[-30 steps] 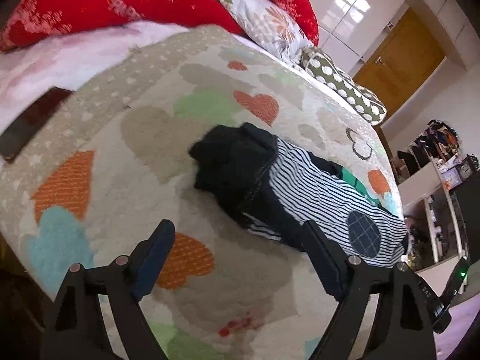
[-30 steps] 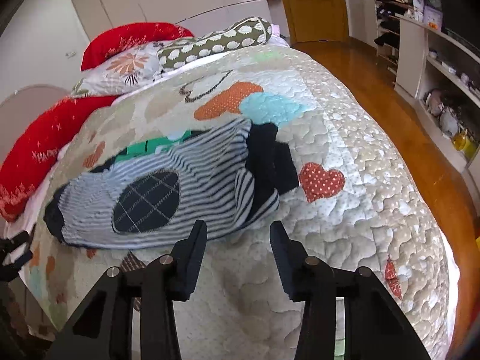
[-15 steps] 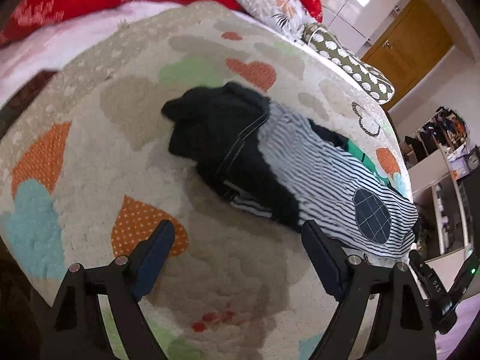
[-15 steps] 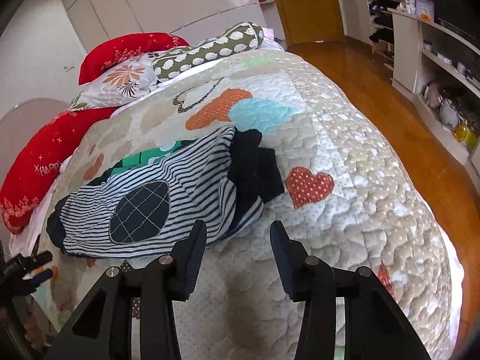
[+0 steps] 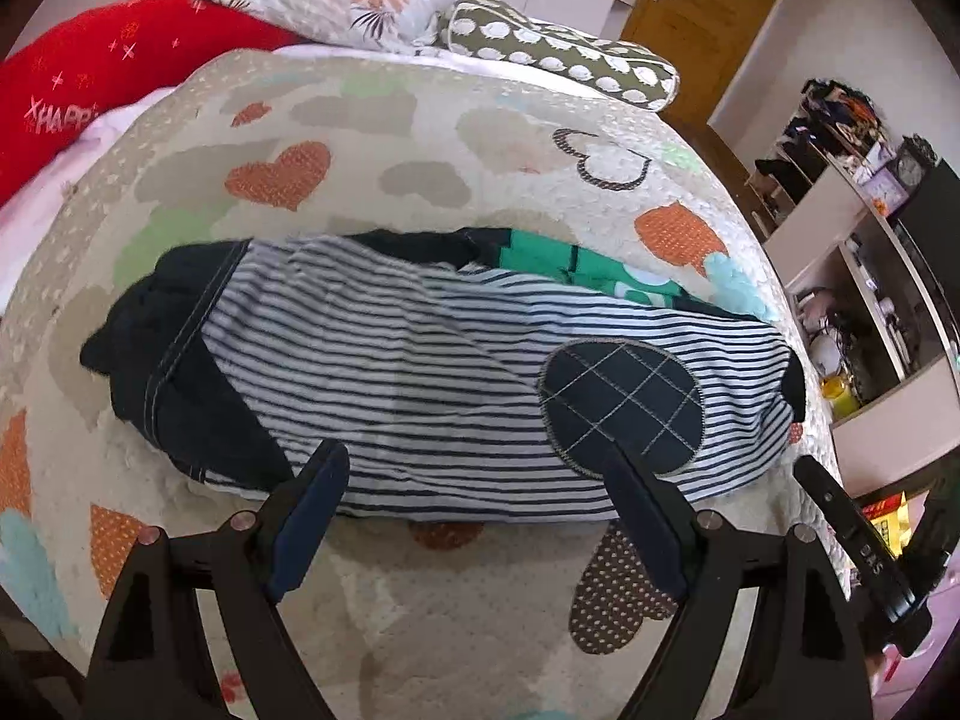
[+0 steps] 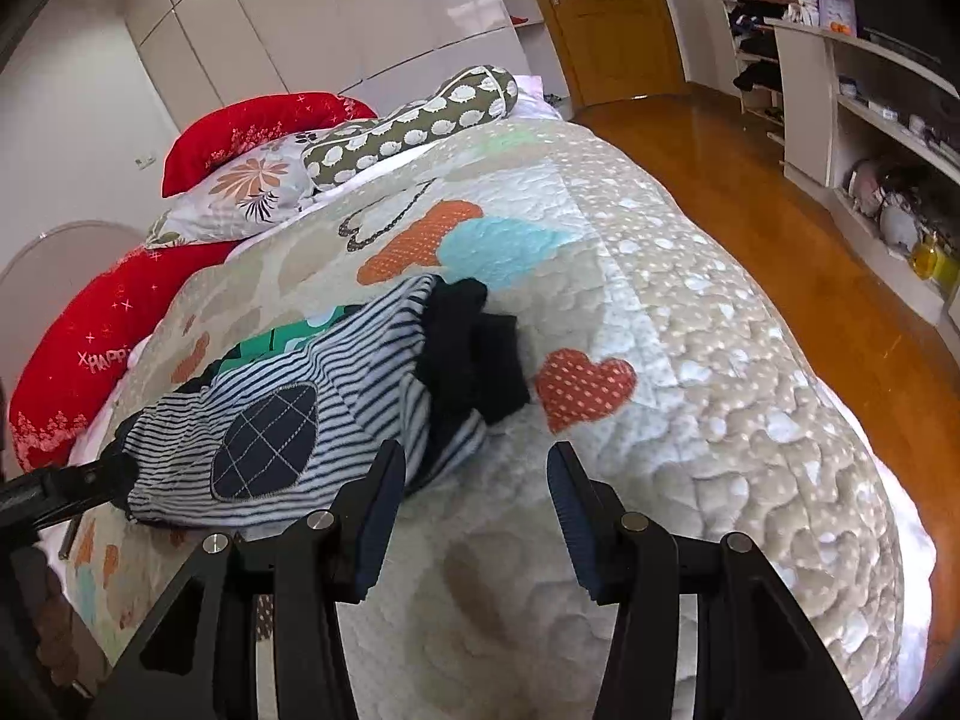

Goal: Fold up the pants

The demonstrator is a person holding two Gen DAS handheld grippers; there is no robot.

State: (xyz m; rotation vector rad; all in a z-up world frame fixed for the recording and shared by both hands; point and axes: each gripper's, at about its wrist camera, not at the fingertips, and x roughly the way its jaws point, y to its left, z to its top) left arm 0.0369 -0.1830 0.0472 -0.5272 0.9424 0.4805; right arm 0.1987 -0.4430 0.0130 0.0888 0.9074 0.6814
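Black-and-white striped pants [image 5: 432, 372] with a dark oval knee patch [image 5: 621, 405] lie folded lengthwise on the heart-patterned quilt [image 5: 420, 600]. The black waistband end is at the left in the left wrist view and at the right in the right wrist view [image 6: 474, 354]. My left gripper [image 5: 477, 483] is open and empty, just above the pants' near edge. My right gripper [image 6: 474, 492] is open and empty, its left finger [image 6: 378, 510] over the near edge by the waistband. The pants [image 6: 288, 420] touch neither gripper.
Red pillows [image 5: 108, 78], a floral pillow [image 5: 336, 0] and a spotted bolster [image 5: 558, 54] lie at the bed's head. White shelves with clutter [image 6: 870, 138], a wooden floor [image 6: 780, 204] and a door [image 6: 606, 12] are to the right of the bed.
The left gripper has swung right along the pants, from facing the waistband end to facing their middle and knee patch. The right gripper has moved closer to the waistband end. Both stay open.
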